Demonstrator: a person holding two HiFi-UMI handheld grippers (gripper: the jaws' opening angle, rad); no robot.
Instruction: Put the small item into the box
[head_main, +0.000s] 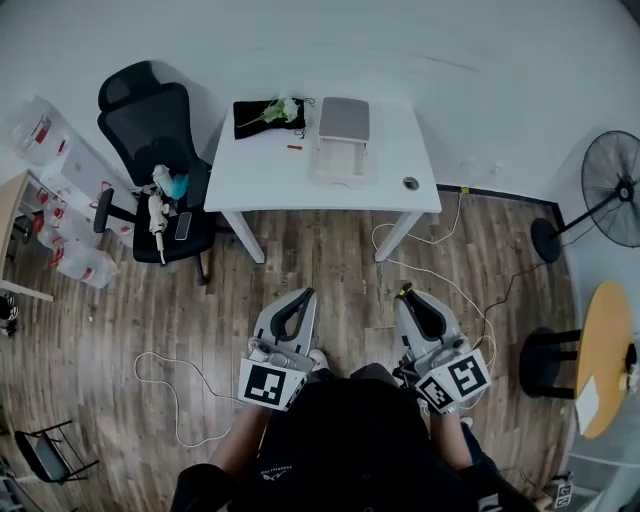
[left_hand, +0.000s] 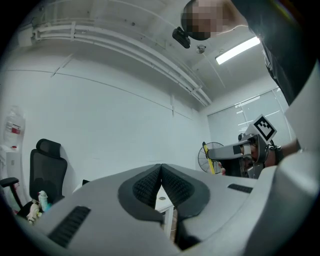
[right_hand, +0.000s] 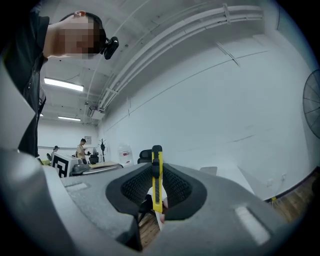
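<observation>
Right tool clamps yellow utility knife upright.

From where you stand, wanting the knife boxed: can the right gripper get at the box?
Probably not yet: the right gripper, shut on the yellow knife, is well short of the box on the table; no furniture stands between.

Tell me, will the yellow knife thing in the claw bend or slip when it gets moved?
Probably stiff: the yellow cutter stands straight, sticking out above the right claw without drooping. It looks thin and likely light. Its smooth sides could slip, though the ribbed pads pinch it on both sides, so it should hold.
</observation>
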